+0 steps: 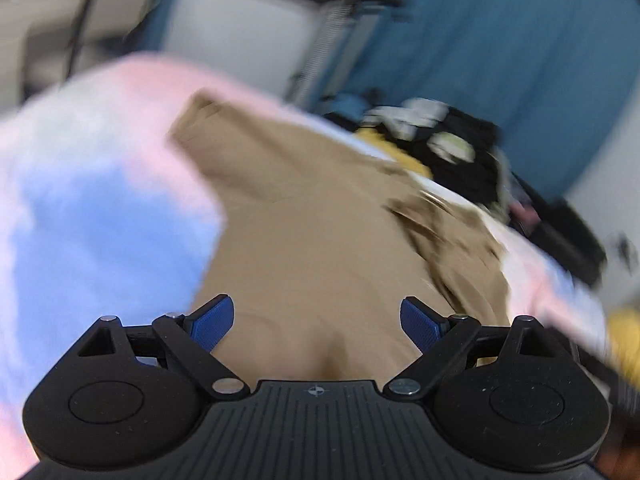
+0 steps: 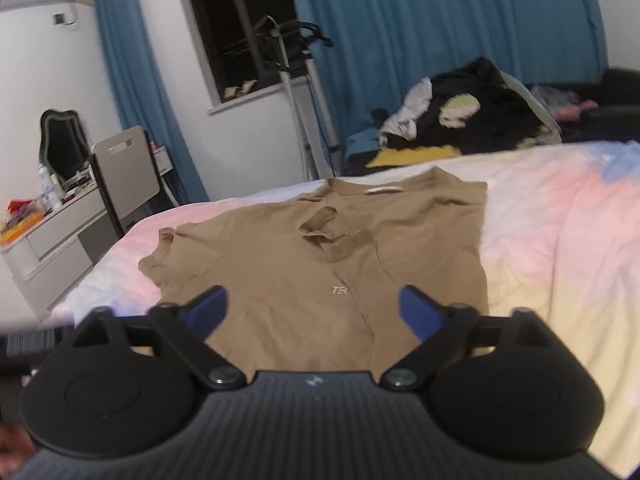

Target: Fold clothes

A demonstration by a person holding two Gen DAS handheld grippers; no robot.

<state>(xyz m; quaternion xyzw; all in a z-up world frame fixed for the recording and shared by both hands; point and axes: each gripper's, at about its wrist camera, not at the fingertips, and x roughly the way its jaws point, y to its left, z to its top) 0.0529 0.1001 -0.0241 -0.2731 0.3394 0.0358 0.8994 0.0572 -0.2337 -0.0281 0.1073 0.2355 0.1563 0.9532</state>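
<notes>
A tan T-shirt (image 2: 320,248) lies spread on a bed (image 2: 540,232) with a pastel pink, blue and yellow cover. Its right side is folded in over the middle, and one sleeve sticks out to the left. My right gripper (image 2: 314,300) hovers over the shirt's near hem, jaws wide, nothing between the blue pads. The left wrist view is blurred and tilted; there the tan T-shirt (image 1: 312,248) fills the centre. My left gripper (image 1: 316,320) stands open above the cloth, with no fabric pinched between its pads.
A heap of dark, white and yellow clothes (image 2: 460,124) lies beyond the bed's far edge, in front of blue curtains (image 2: 440,40). A garment steamer stand (image 2: 296,100) rises by the window. A dresser (image 2: 52,236) with clutter and a chair (image 2: 128,168) stand at the left.
</notes>
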